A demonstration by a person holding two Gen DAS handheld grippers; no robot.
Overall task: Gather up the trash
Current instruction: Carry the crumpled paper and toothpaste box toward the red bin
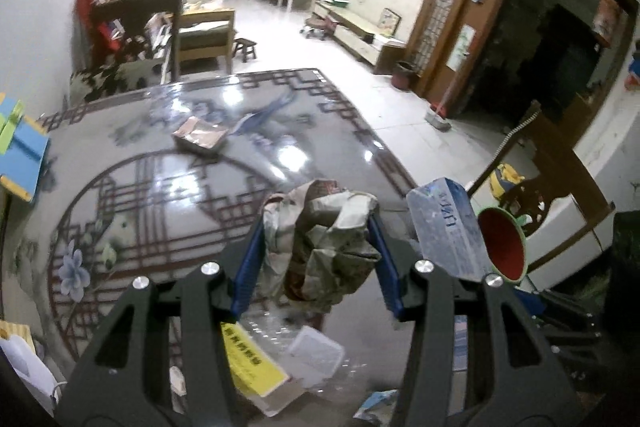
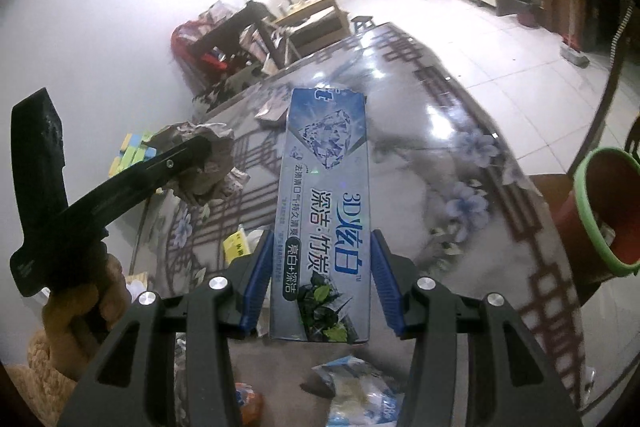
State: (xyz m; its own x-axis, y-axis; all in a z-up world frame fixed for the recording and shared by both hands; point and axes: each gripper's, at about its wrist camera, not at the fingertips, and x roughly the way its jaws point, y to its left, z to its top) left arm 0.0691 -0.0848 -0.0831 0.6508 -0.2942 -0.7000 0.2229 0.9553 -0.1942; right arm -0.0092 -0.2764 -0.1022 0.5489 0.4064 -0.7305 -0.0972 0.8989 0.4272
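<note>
your right gripper (image 2: 318,291) clamps the toothpaste box (image 2: 320,211) and your left gripper (image 1: 316,263) pinches crumpled paper (image 1: 324,239), both above the worktop (image 1: 160,187). carry the box level over the red bin (image 2: 600,211), rim-centred, before releasing.

One crumpled wrapper (image 1: 324,239), one toothpaste box (image 2: 324,211), one red bin (image 2: 604,211).

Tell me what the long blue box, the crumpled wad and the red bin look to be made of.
Long blue box: probably thin cardboard with a glossy print; flat faces, sharp folded edges, light glinting on it.
Crumpled wad: seemingly printed paper or thin wrapper, matte; stiff creases and folds hold their shape.
Red bin: likely moulded plastic, smooth, with a green rim; even colour and rounded wall.
</note>
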